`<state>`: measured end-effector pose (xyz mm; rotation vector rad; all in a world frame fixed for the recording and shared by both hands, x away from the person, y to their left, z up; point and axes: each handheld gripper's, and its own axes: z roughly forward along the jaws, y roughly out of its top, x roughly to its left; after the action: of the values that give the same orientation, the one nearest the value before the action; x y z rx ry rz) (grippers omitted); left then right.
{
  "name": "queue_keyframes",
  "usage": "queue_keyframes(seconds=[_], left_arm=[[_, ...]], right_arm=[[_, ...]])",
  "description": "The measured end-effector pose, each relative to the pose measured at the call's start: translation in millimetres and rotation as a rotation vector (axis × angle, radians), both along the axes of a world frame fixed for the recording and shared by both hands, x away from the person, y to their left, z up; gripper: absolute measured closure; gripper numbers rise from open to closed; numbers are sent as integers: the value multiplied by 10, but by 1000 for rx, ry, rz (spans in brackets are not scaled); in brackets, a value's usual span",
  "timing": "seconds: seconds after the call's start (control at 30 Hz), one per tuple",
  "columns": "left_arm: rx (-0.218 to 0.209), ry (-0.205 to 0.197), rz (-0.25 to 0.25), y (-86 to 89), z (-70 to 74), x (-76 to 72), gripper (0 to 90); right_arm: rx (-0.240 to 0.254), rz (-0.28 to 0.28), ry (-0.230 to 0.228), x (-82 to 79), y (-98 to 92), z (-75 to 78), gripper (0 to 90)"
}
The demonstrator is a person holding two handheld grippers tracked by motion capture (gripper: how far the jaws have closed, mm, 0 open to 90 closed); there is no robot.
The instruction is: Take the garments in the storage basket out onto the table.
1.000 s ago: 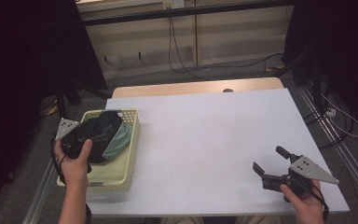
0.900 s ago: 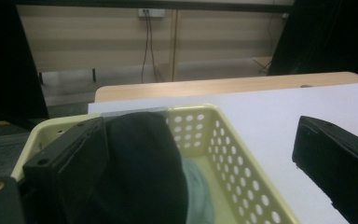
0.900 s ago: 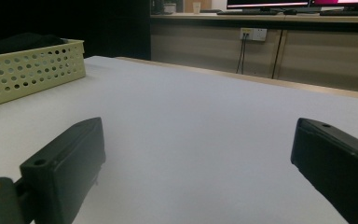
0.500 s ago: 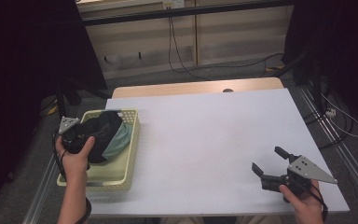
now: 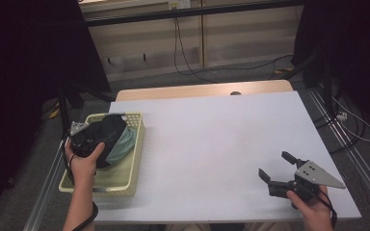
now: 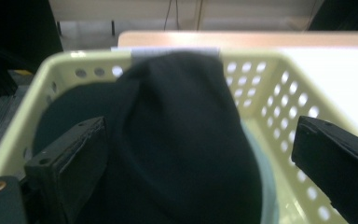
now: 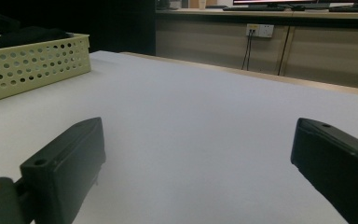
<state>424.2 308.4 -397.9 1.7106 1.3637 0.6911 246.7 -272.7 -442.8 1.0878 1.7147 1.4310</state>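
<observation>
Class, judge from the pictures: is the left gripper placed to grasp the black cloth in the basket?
Probably yes. The left gripper is open over the basket, its fingers either side of the black cloth, with nothing between.

place: lab or test room | bench: plain white table (image 5: 212, 139) on metal rails | walls: bare wooden panelling with a socket strip (image 7: 259, 30) and hanging cables (image 5: 185, 53) | surround: black curtains (image 5: 33, 48) at both sides
</observation>
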Motion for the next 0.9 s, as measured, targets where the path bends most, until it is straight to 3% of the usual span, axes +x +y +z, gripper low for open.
queue_keyframes(seconds=[0.1,0.13,0.27,0.6,0.9], left_arm=[[11,25,21,-17,-55,31,43],[48,32,17,-29,-82,47,41],[94,53,24,-45,-119,80,37],[85,100,22,-39,-176,167,3],[73,114,5,-27,-201,205,0]], right_arm=[[0,1,0,0,1,1,26],[0,0,-1,0,-4,1,26],[2,-1,0,1,-10,0,26],[0,8,9,13,9,-18,25],[-1,11,10,20,5,-23,26]])
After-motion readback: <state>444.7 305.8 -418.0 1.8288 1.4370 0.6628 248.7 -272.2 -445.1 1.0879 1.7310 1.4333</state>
